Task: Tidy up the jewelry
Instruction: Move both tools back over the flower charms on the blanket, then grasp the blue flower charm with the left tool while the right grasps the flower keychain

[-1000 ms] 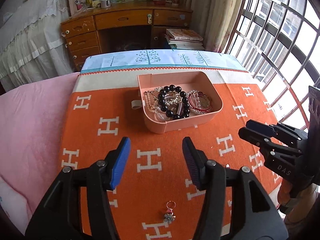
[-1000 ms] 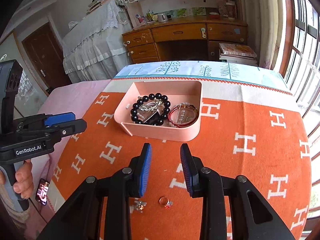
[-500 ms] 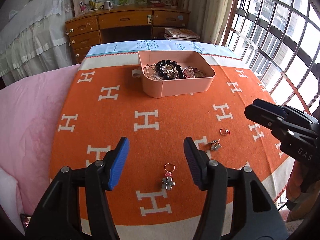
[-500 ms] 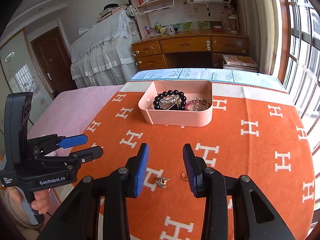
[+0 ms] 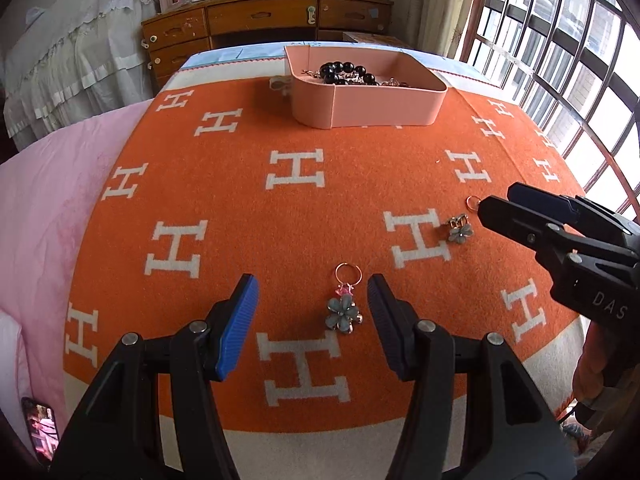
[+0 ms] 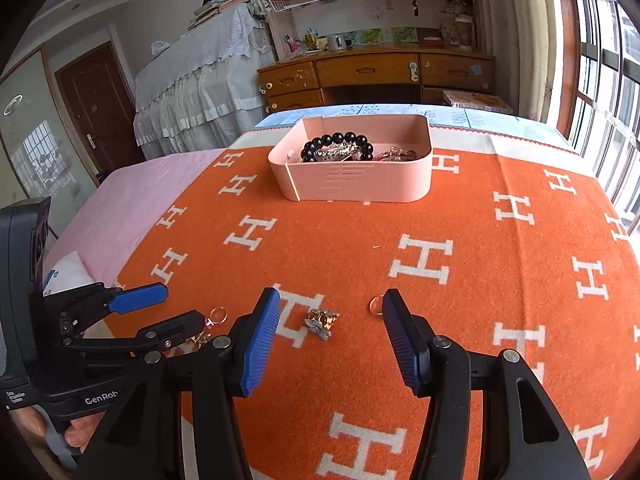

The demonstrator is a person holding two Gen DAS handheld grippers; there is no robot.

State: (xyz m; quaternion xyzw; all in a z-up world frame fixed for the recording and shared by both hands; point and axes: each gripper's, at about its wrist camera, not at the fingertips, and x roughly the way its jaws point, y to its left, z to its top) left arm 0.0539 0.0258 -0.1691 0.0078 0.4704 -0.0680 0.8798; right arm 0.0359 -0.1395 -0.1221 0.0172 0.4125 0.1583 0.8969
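Blue-padded, the left gripper (image 5: 312, 322) sits low over the orange blanket (image 5: 280, 216), jaws wide apart, level and pointing toward the far tray. A flower charm (image 5: 343, 312) on a ring lies flat between its fingers, nearer the right finger, touching neither. The right gripper (image 6: 328, 334) is likewise low and level, jaws spread, with a second charm (image 6: 321, 321) on the blanket between its fingertips and a small ring (image 6: 376, 304) just beside the right finger's tip. Each gripper shows in the other's view, side by side near the blanket's near edge. Well beyond both, a pink tray (image 6: 352, 184) stands on the blanket holding a black bead bracelet (image 6: 336, 143) and other jewelry.
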